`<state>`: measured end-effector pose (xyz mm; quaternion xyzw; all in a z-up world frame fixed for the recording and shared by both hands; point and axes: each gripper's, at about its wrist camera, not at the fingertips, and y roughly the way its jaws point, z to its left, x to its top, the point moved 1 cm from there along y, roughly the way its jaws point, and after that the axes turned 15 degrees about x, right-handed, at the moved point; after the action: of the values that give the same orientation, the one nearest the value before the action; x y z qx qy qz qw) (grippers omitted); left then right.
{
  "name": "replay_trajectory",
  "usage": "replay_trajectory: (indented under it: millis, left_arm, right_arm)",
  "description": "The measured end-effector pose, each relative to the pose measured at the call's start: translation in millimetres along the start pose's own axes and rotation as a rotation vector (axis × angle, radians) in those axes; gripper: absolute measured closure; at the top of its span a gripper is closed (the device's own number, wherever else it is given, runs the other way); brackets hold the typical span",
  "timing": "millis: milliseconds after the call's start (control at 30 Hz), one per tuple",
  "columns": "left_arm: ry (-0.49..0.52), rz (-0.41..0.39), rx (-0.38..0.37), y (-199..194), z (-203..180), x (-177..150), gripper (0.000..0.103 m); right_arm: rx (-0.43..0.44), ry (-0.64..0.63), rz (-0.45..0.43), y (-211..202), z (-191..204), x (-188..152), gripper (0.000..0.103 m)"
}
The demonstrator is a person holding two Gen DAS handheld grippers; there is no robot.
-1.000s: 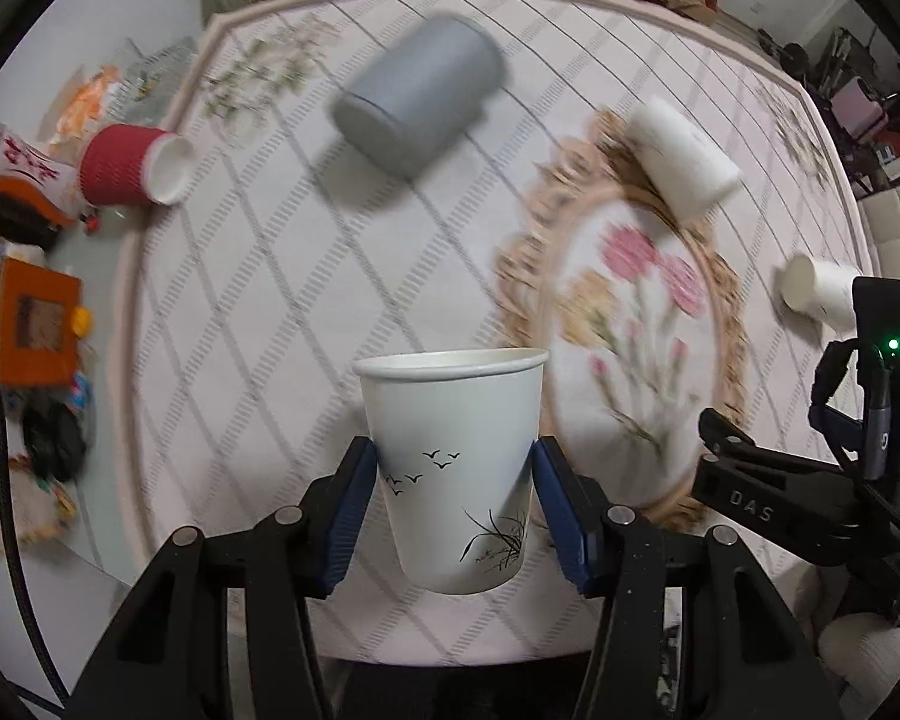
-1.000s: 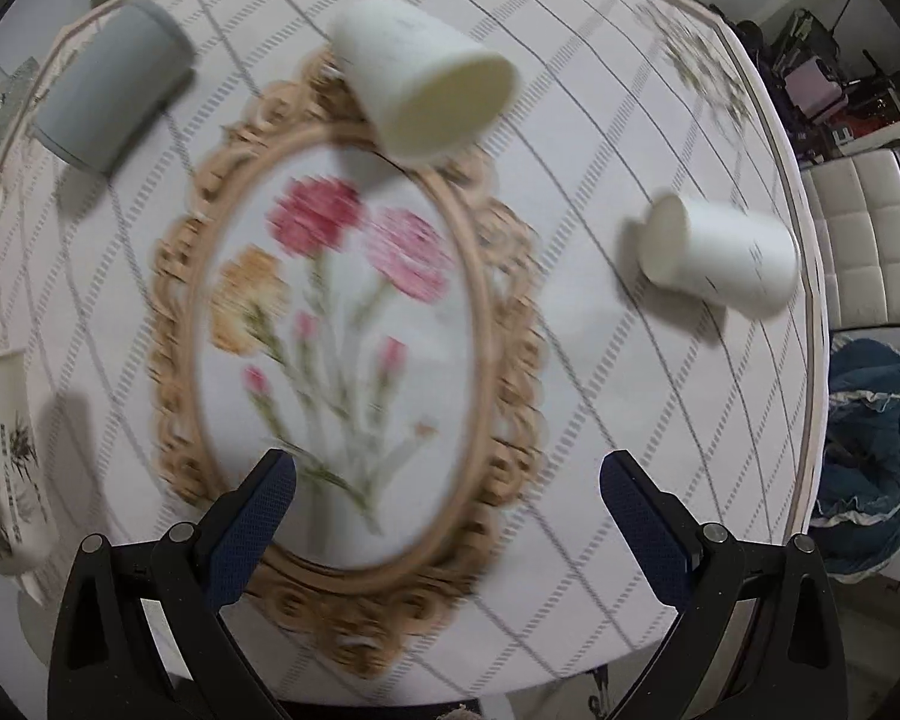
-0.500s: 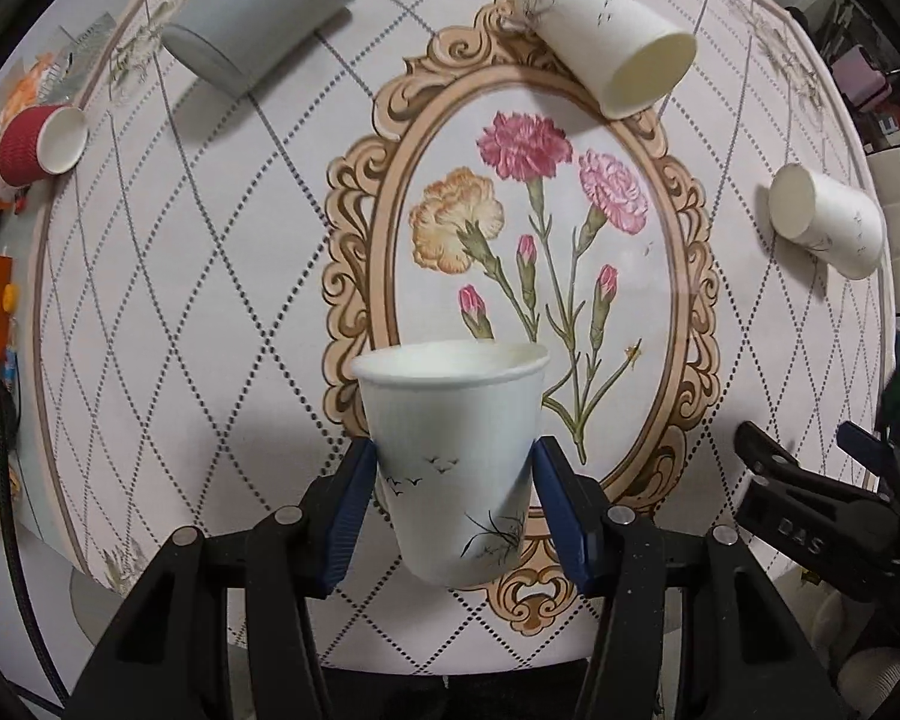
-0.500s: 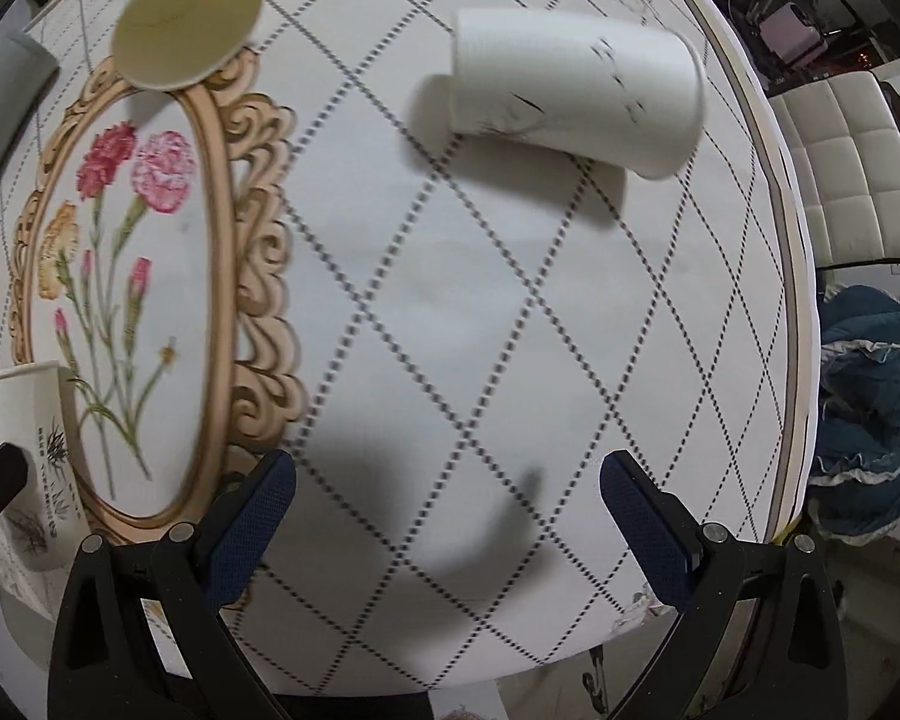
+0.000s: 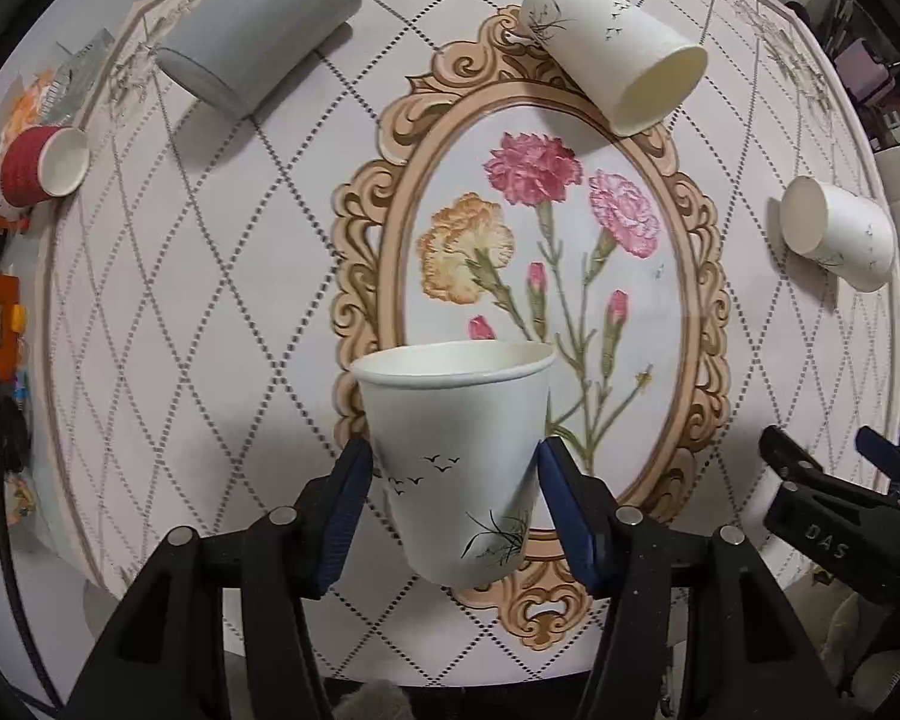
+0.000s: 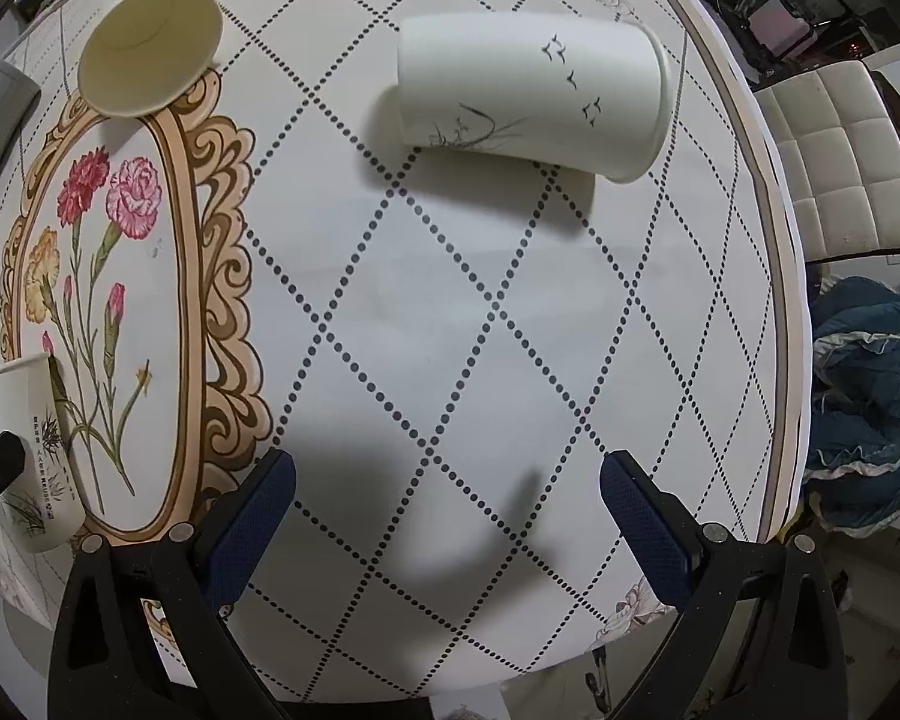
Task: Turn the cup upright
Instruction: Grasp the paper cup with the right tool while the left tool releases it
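Observation:
My left gripper (image 5: 453, 483) is shut on a white paper cup (image 5: 459, 450) with printed birds, held upright over the near part of the table; the cup also shows at the left edge of the right wrist view (image 6: 21, 450). My right gripper (image 6: 447, 489) is open and empty above the tablecloth. A white paper cup (image 6: 531, 96) lies on its side ahead of it, mouth to the right; it shows at the right in the left wrist view (image 5: 837, 231). Another white cup (image 5: 615, 51) lies on its side at the back, mouth toward me (image 6: 147, 48).
A grey cup (image 5: 258, 45) lies on its side at the back left. A red ribbed cup (image 5: 42, 168) lies at the left table edge (image 5: 60, 360) among clutter. A white padded chair (image 6: 834, 168) and blue cloth (image 6: 870, 408) lie beyond the right edge.
The left gripper has carried the upright cup rightward over the flower oval and lowered a little. The right gripper has swung right toward the lying cup near the table's right edge.

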<state>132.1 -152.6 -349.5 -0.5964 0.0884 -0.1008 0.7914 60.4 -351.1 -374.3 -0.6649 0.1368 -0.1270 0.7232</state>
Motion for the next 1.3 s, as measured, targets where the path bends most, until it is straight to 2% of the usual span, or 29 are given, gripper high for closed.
replay_trajectory:
  millis: [33,100,200,233,333,400,600,667,767,900,1167,1300]
  left_arm:
    - [-0.001,-0.006,0.001,-2.9,0.2,3.0,0.041]
    - [-0.008,-0.025,-0.007,-9.6,6.7,4.2,0.020]
    - [-0.027,-0.068,-0.009,-26.4,22.7,4.3,0.004]
    - [-0.039,-0.090,0.008,-31.4,30.6,3.6,0.002]
    - [-0.102,-0.174,0.090,-45.1,67.0,4.7,0.001]
    - [-0.137,-0.201,0.131,-44.1,91.9,2.4,0.001]
    - [-0.211,-0.230,0.215,-28.9,150.6,-15.2,0.001]
    - [-0.223,-0.203,0.234,-18.7,159.4,-16.3,0.001]
    - [-0.229,-0.149,0.247,1.3,169.9,-24.5,0.001]
    - [-0.230,-0.089,0.229,22.6,174.7,-33.0,0.001]
    - [-0.232,-0.032,0.194,40.7,180.0,-48.0,0.001]
    - [-0.230,-0.007,0.179,45.5,183.5,-48.7,0.001]
  right_arm:
    - [0.000,0.000,-0.002,-1.5,1.8,1.4,0.001]
    - [-0.001,0.001,-0.007,-4.8,5.0,0.7,0.001]
    - [0.004,0.006,-0.015,-10.9,9.2,0.5,0.001]
    - [0.008,0.009,-0.018,-14.0,10.6,0.2,0.001]
    - [0.003,0.001,-0.037,-24.9,17.1,0.1,0.001]
    - [-0.004,-0.015,-0.052,-33.4,26.7,-0.9,0.001]
    - [0.079,-0.026,-0.072,-56.6,65.1,-5.0,0.001]
    - [0.130,-0.037,-0.064,-60.9,88.3,-3.6,0.001]
    - [0.182,-0.065,-0.039,-59.5,116.4,-6.6,0.010]
    - [0.223,-0.102,-0.006,-50.5,142.9,-5.4,0.015]
    - [0.233,-0.148,0.034,-32.0,193.0,-2.7,0.019]
    - [0.218,-0.160,0.050,-18.7,204.9,6.6,0.023]
